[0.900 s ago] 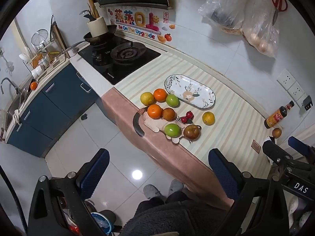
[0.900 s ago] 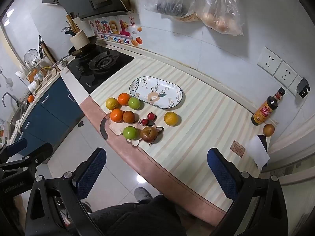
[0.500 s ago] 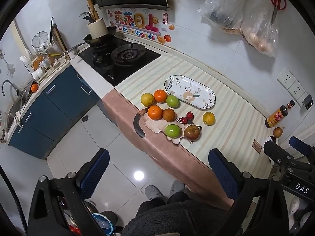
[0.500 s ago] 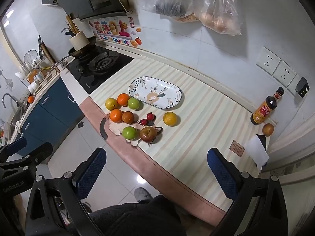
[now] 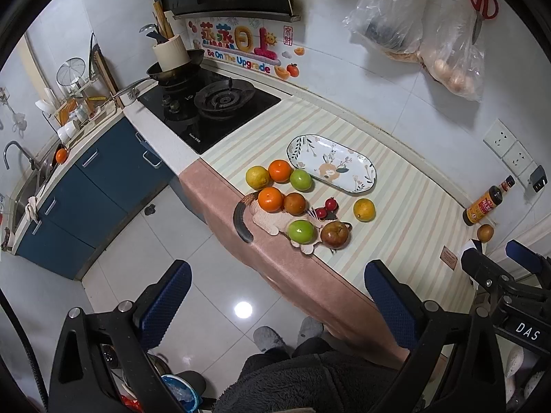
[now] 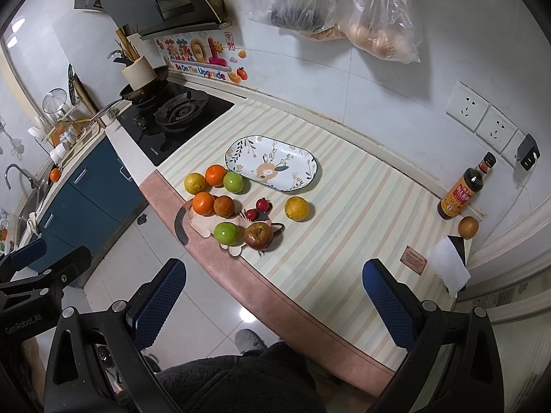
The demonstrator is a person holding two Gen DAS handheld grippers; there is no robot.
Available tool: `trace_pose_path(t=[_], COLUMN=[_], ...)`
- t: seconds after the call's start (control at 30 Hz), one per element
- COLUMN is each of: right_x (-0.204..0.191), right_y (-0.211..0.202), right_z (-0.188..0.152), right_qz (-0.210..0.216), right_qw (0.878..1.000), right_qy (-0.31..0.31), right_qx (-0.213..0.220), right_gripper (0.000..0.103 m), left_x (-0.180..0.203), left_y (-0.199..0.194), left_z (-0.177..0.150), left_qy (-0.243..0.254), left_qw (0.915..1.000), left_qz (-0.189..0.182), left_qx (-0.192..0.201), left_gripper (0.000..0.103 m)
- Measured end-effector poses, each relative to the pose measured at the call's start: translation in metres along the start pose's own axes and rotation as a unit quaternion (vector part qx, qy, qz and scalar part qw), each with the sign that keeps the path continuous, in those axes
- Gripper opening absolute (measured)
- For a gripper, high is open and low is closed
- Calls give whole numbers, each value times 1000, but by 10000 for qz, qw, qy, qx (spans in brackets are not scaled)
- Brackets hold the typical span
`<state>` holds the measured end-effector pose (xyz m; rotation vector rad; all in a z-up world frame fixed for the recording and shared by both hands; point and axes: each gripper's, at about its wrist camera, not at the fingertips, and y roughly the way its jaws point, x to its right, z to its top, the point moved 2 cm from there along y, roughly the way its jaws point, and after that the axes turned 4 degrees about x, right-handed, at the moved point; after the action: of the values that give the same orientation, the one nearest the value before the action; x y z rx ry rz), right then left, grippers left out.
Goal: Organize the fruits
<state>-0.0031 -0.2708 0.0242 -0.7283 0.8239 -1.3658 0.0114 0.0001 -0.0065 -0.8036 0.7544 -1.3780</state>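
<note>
Nearest, the left hand-held gripper (image 5: 275, 296) and the right hand-held gripper (image 6: 273, 292) both hang released and empty, well apart from the fruit. On the striped tabletop (image 6: 361, 213) beyond, a green apple (image 6: 226, 233) and a brown pear (image 6: 257, 235) lie side by side by the front edge, with oranges (image 6: 203, 203) behind them and a lone yellow citrus (image 6: 296, 208) to the right. Farthest lies the patterned oval plate (image 6: 272, 163), bare.

Fruit-strewn striped counter (image 6: 344, 227), plate (image 6: 272, 163)
</note>
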Motion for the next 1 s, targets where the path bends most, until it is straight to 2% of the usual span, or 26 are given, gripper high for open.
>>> trace_pose_path(t=[1.0], right_x=[3], right_y=[-6], right_z=[2], right_qz=[-3], right_qw=[10000], right_qy=[25], right_qx=[76], right_gripper=[103], left_x=[10], left_y=[-10], left_z=[3], left_qy=[55], left_qw=[9999], left_qz=[10], left_qx=[145], left_gripper=[103])
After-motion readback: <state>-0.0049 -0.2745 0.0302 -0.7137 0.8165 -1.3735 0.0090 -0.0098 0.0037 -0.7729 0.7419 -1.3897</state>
